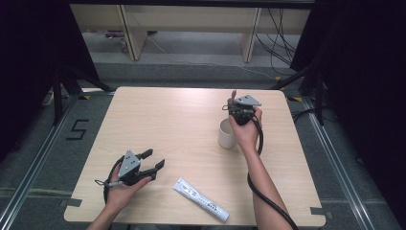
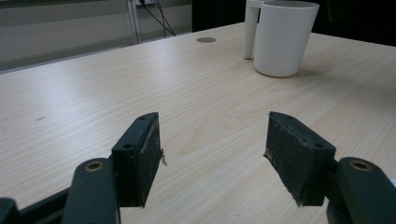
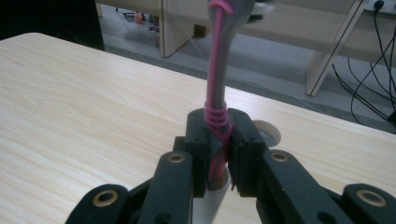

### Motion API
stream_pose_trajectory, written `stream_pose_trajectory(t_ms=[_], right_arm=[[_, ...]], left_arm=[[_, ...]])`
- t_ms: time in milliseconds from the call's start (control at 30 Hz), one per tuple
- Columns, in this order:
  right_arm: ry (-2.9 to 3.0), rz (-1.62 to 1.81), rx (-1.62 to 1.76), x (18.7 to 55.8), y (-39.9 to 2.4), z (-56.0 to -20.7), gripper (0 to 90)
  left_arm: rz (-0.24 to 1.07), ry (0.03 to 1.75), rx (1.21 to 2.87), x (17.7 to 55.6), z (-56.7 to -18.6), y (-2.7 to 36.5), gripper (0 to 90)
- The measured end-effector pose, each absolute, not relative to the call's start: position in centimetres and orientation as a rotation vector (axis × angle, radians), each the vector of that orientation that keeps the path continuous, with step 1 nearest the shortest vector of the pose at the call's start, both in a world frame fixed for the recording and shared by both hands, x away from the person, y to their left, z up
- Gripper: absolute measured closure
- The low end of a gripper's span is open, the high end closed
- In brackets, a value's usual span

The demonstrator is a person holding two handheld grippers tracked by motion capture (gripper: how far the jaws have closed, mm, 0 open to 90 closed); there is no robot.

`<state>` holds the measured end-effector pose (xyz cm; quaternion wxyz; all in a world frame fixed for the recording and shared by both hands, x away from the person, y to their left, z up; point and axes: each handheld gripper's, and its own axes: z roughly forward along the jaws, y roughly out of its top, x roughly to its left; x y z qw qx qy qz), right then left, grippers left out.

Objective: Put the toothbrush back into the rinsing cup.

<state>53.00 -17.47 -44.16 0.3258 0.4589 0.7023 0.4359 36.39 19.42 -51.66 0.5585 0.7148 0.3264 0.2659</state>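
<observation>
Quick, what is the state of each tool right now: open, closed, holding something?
Left tool: open, holding nothing, above the table.
Right tool: closed on a grey and pink toothbrush, over the white cup.

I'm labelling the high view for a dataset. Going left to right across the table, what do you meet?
Left gripper, jaws open → white tube → white mug → right gripper, jaws shut on a grey-and-pink toothbrush.

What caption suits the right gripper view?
Right tongs clamp a grey-and-pink toothbrush upright over the table.
</observation>
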Motion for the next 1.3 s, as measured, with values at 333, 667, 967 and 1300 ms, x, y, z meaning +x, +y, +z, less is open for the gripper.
stream_pose_trajectory(t_ms=[333, 667, 967, 1300], right_arm=[[1.84, 1.127, 1.196, 53.15, -17.48, -44.52, 79.0], [1.856, 1.123, 1.21, 53.22, -17.44, -44.75, 78.7], [1.856, 1.125, 1.231, 53.09, -17.42, -44.59, 59.4], [1.867, 1.136, 1.258, 52.67, -17.97, -44.29, 39.5]], left_arm=[[0.633, 0.771, 1.697, 36.34, -51.62, 19.47, 35.5], [0.637, 0.77, 1.691, 36.37, -51.61, 19.56, 35.5], [0.629, 0.772, 1.689, 36.35, -51.65, 19.53, 35.5], [0.632, 0.768, 1.696, 36.31, -51.58, 19.45, 35.5]])
